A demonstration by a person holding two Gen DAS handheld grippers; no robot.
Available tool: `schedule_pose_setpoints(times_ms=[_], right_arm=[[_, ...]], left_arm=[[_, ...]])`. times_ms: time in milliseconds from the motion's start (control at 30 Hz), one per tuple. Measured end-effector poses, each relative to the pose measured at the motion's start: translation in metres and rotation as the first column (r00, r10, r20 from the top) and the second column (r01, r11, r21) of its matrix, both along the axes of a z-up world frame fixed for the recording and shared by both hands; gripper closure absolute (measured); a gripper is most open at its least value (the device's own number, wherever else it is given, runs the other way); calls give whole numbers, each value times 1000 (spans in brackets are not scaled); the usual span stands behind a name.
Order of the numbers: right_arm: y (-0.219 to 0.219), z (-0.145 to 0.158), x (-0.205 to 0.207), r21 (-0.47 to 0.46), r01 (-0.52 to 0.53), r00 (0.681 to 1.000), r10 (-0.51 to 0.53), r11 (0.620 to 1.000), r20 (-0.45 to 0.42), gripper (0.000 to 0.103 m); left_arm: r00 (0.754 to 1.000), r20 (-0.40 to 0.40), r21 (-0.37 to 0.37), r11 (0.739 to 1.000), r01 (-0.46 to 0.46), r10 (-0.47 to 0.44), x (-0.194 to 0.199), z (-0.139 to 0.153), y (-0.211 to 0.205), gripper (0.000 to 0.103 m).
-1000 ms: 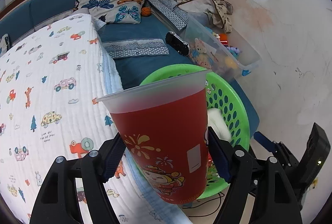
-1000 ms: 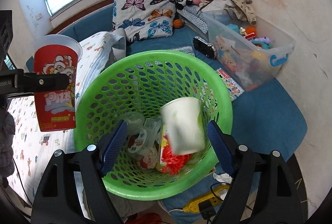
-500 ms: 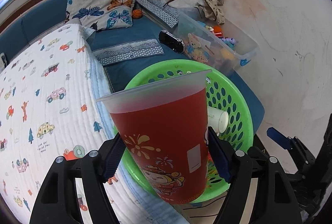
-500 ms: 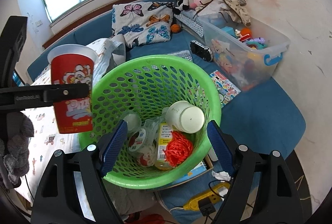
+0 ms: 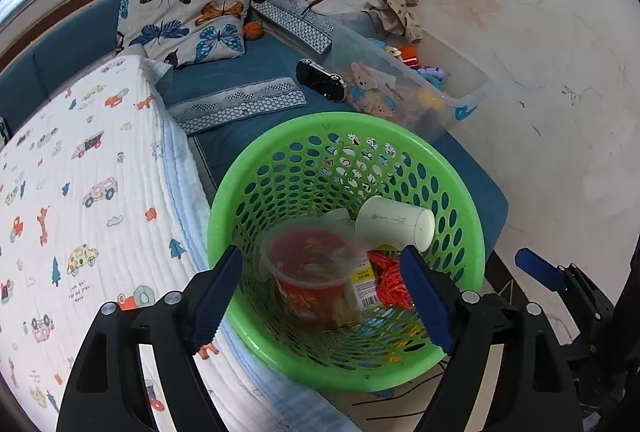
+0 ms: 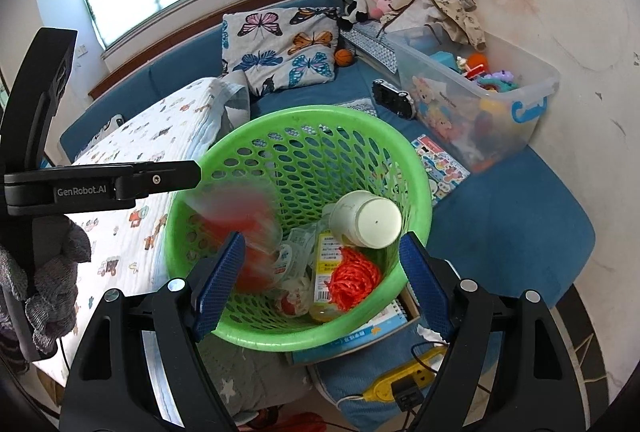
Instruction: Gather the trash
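Observation:
A green plastic basket [image 5: 340, 118] [image 6: 320, 112] stands below both grippers with trash inside. A red printed cup [image 5: 310, 272] [image 6: 240, 216] is inside it, blurred with motion, clear of any pad. My left gripper [image 5: 320, 264] hangs over the basket's near rim; its jaws are opening and nothing is between the pads. In the right wrist view its finger [image 6: 120, 184] reaches in from the left. My right gripper [image 6: 320, 244] stands open over the basket, holding nothing. A white paper cup [image 5: 396, 226] [image 6: 368, 218] lies on its side beside an orange net [image 6: 352, 280].
A quilt printed with cars [image 5: 80, 192] covers the bed on the left. A clear toy bin [image 6: 480, 100] sits against the wall at the right, a black handheld console [image 5: 320, 80] beside it. A yellow power strip [image 6: 404, 384] and cables lie under the basket.
The left gripper let go of the red cup, and the cup dropped into the green basket. The white cup came to rest on its side. The right gripper stayed open.

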State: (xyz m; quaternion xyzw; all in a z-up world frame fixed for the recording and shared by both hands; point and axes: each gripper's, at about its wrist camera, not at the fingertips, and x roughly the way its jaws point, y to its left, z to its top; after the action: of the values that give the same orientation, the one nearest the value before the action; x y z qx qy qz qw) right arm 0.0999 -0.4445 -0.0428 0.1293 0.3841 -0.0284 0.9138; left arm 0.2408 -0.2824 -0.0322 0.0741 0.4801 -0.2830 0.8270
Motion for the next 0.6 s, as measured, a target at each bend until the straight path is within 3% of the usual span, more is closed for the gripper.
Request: schedule_pose_setpoints(times_ms=[600], right_arm=[[24, 14, -19, -9, -22, 999, 22, 1000, 36, 23]], left_arm=[[991, 131, -12, 1000, -15, 16, -35, 27, 35, 11]])
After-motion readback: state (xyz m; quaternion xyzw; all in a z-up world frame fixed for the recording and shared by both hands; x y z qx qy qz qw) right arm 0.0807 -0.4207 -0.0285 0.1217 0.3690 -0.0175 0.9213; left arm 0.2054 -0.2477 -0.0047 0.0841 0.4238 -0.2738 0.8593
